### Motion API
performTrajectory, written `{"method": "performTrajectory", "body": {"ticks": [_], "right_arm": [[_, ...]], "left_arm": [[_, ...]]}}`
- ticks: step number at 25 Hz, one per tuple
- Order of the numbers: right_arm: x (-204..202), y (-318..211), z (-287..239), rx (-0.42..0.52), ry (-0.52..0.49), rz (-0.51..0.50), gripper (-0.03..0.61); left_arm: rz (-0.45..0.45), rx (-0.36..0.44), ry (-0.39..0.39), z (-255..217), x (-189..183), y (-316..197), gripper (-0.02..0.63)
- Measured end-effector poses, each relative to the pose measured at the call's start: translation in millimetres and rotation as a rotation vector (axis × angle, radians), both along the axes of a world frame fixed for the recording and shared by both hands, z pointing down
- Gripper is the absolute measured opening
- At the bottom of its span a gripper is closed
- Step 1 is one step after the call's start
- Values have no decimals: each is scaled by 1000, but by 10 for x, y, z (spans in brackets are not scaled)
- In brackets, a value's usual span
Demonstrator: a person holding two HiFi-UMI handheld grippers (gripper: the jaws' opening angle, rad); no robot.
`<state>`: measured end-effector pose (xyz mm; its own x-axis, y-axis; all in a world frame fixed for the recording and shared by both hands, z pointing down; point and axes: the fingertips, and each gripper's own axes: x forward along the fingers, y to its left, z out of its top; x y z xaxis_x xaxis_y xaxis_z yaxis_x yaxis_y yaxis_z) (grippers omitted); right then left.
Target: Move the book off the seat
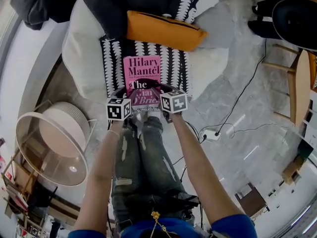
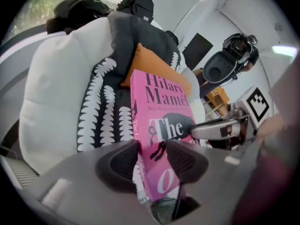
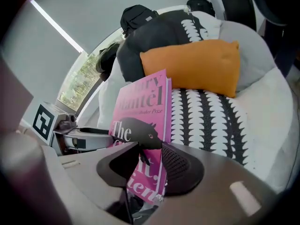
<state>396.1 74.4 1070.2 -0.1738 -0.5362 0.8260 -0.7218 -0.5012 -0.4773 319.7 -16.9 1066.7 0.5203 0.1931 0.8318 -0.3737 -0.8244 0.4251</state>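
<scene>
Grey left gripper (image 2: 151, 161) clamping spine-side lower corner of pink book (image 2: 161, 111), pads pressing both faces. Right gripper (image 3: 151, 162) clamping opposite lower corner likewise. Two-corner hold probably keeping book from twisting or flopping open during lift. Book tilting up off black-and-white throw (image 1: 176, 63), hanging over front edge of white seat (image 1: 81, 53), not yet clear of it. Orange cushion (image 1: 163, 29) lying behind toward seat back, near book but apart.
</scene>
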Motion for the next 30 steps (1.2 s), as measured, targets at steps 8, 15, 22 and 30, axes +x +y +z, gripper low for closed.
{"method": "performTrajectory", "body": {"ticks": [8,15,22,30], "right_arm": [[53,73,-1299,23,6,24,147],[103,92,-2512,29,33,-1,143],[93,144,-3522,53,18,-20,144],[33,234,-4442,60,26,-54,144]], "left_arm": [[1,23,9,-1313,54,60,179],[-58,56,45,-2491,43,122,186],[-103,71,86,-3543,-10,194,183],[-134,114,123,-4487,-108,309,182]]}}
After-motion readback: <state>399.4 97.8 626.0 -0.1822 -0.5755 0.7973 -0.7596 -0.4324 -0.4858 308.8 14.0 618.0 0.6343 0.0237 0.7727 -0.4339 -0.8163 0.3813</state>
